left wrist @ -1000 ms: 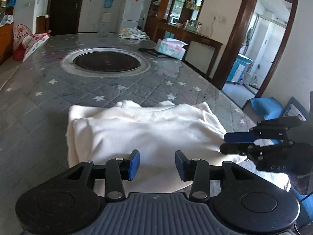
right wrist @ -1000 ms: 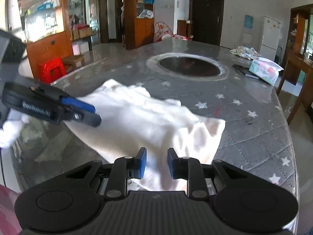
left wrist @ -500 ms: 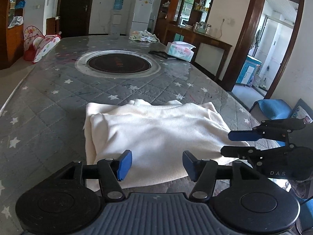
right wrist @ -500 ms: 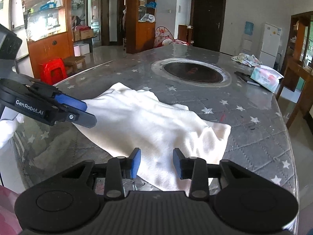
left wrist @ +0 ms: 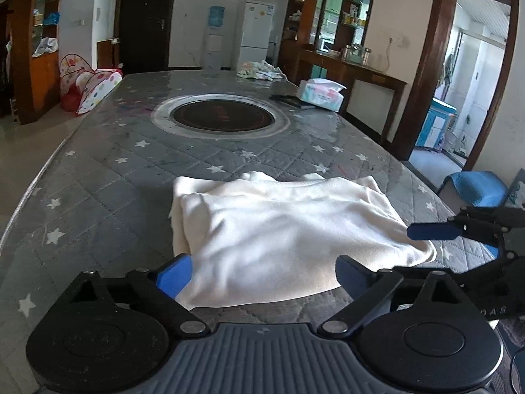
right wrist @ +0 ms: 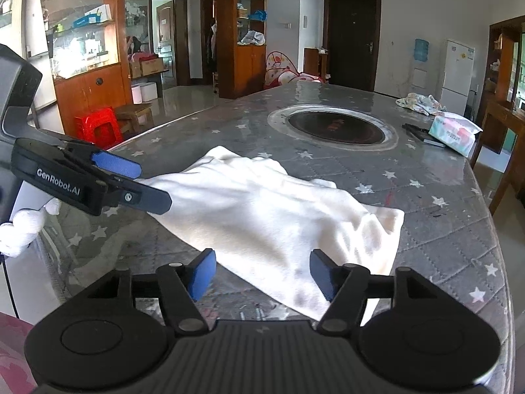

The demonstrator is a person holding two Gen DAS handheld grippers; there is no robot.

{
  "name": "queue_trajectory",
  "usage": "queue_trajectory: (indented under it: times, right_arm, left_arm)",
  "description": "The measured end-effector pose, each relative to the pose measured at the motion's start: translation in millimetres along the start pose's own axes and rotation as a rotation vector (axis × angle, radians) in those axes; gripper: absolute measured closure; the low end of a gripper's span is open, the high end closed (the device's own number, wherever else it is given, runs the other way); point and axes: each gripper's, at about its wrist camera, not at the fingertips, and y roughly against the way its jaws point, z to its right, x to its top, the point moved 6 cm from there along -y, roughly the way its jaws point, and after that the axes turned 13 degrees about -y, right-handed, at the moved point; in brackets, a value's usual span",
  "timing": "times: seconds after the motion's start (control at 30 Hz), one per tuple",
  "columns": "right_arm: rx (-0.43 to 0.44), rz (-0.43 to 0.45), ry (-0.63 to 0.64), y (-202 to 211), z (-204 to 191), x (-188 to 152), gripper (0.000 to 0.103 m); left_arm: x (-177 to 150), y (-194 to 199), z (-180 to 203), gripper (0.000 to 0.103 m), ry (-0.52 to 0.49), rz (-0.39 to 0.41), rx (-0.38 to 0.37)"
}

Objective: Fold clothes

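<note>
A cream-white garment (left wrist: 282, 229) lies folded on the grey star-patterned table (left wrist: 124, 164); it also shows in the right wrist view (right wrist: 275, 216). My left gripper (left wrist: 262, 274) is open and empty, just off the garment's near edge. My right gripper (right wrist: 262, 274) is open and empty at the garment's near corner. In the left wrist view the right gripper's fingers (left wrist: 433, 229) stand at the garment's right end. In the right wrist view the left gripper's fingers (right wrist: 118, 165) stand at its left end.
A round dark cooktop inset (left wrist: 223, 116) sits mid-table. A tissue pack (left wrist: 320, 95), a dark flat object (left wrist: 290, 100) and a crumpled cloth (left wrist: 261, 69) lie at the far right. The table edge runs close on the right, by a blue stool (left wrist: 472, 188).
Both grippers have opened wide and pulled back from the garment toward the table's near edge. The garment lies still where it was let go.
</note>
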Motion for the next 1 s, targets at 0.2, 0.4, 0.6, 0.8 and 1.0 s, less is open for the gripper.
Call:
queue_trajectory:
  times: [0.2,0.4,0.6,0.8,1.0]
  right_arm:
    - [0.007,0.019,-0.007,1,-7,0,0.016]
    - [-0.006,0.058,-0.011,4,-12,3,0.001]
    - [0.004,0.092,-0.015,9,-15,6,0.000]
    - [0.038,0.118,-0.034,13,-21,8,0.000]
    - [0.051,0.128,-0.037,18,-26,9,0.000]
  left_arm:
    - [-2,5,-5,0.000,0.006,0.009,0.020]
    - [-3,11,-10,0.000,0.024,0.033,0.047]
    - [-4,15,-14,0.000,0.032,0.029,0.078]
    - [-7,18,-16,0.000,0.044,0.023,0.096]
    - [-8,24,-14,0.000,0.036,0.026,0.108]
